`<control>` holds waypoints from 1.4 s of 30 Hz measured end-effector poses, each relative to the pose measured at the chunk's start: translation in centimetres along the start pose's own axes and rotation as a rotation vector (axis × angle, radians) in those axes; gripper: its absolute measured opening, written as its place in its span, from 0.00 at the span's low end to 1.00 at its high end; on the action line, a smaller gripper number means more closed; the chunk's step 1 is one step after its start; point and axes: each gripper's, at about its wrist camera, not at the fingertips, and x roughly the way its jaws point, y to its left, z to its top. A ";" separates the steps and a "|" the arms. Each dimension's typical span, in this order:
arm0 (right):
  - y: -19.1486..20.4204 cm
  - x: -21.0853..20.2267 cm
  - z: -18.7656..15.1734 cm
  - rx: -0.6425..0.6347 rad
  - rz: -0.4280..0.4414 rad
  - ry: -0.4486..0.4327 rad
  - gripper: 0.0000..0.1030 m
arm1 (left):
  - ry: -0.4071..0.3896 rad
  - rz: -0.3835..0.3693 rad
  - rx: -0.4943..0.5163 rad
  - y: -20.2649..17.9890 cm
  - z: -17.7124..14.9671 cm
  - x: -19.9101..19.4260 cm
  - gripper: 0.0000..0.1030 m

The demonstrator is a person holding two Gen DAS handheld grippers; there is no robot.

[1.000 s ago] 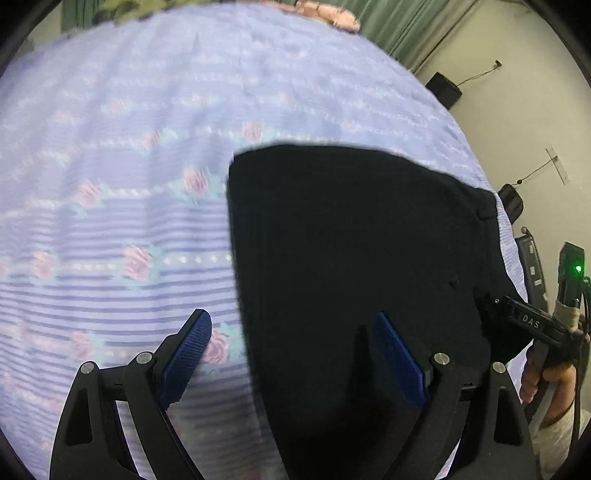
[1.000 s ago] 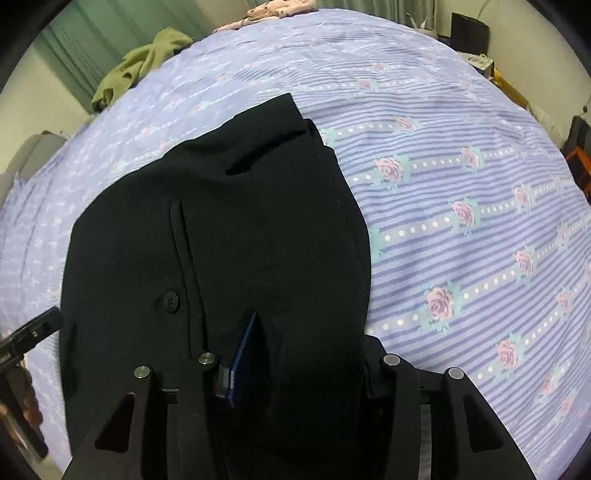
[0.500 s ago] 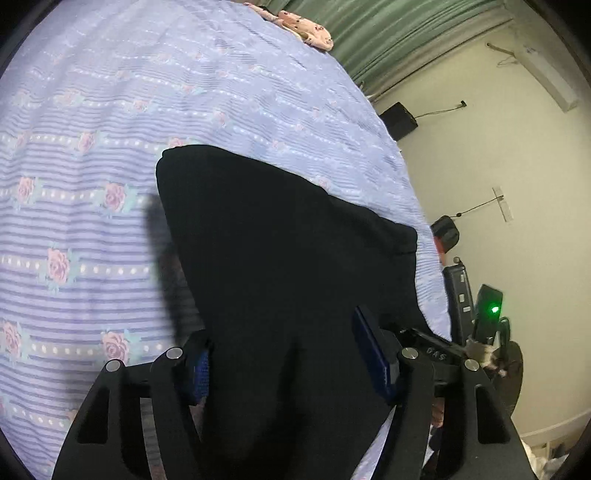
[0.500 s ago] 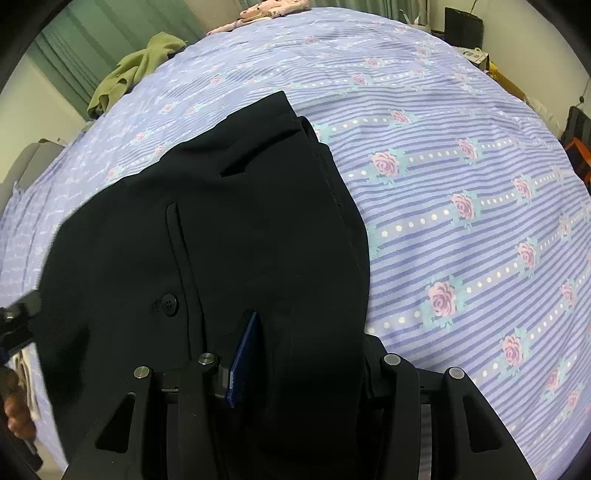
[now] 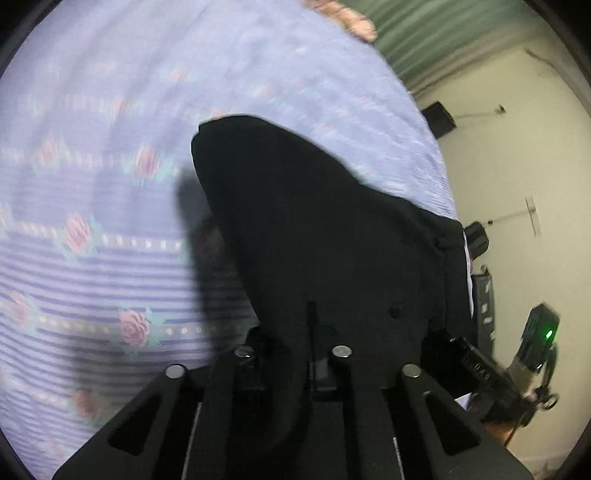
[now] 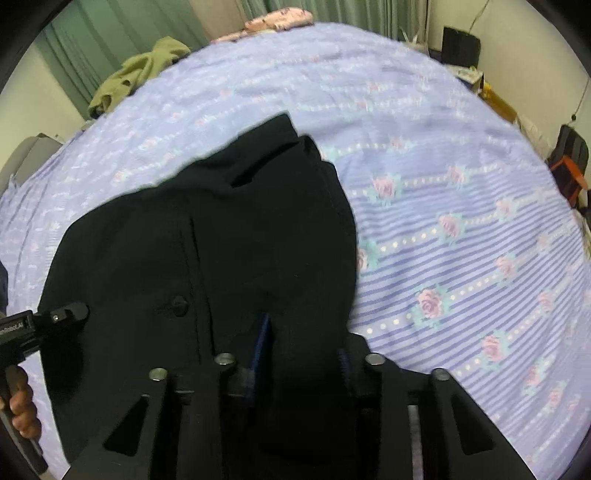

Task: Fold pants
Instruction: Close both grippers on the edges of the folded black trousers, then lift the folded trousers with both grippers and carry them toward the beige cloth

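Black pants (image 5: 314, 221) lie on a lilac bedsheet (image 5: 92, 184) printed with roses, one near edge lifted and casting a shadow. My left gripper (image 5: 286, 350) has its jaws closing, and bunched black fabric fills the narrow gap between them. In the right wrist view the pants (image 6: 240, 229) show a button and a fly seam on the bedsheet (image 6: 443, 147). My right gripper (image 6: 303, 343) also has its jaws closing, with a thick fold of the pants pressed between the blue pads. The left gripper (image 6: 55, 321) shows at that view's left edge, held by a hand (image 6: 22, 410).
An olive garment (image 6: 140, 74) and a pink floral cloth (image 6: 277, 18) lie at the far end of the bed, before green curtains (image 6: 110, 37). A black speaker (image 6: 460, 44) and other gear stand by the wall beyond the bed's right side.
The left jaws have gone from wide open to nearly together on the pants' edge. The right jaws have narrowed on their fold, and the right hand has risen a little.
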 end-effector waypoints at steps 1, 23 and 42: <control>0.1 -0.8 0.0 0.001 0.012 -0.013 0.25 | -0.017 0.008 0.036 -1.0 -0.1 -0.9 0.09; 6.3 -29.2 -9.0 -0.249 0.173 -0.257 0.20 | -0.336 0.177 0.218 -11.7 -14.1 -28.6 0.08; 24.3 -37.5 -20.6 -0.297 0.238 -0.333 0.20 | -0.414 0.208 0.292 2.2 -22.9 -46.2 0.08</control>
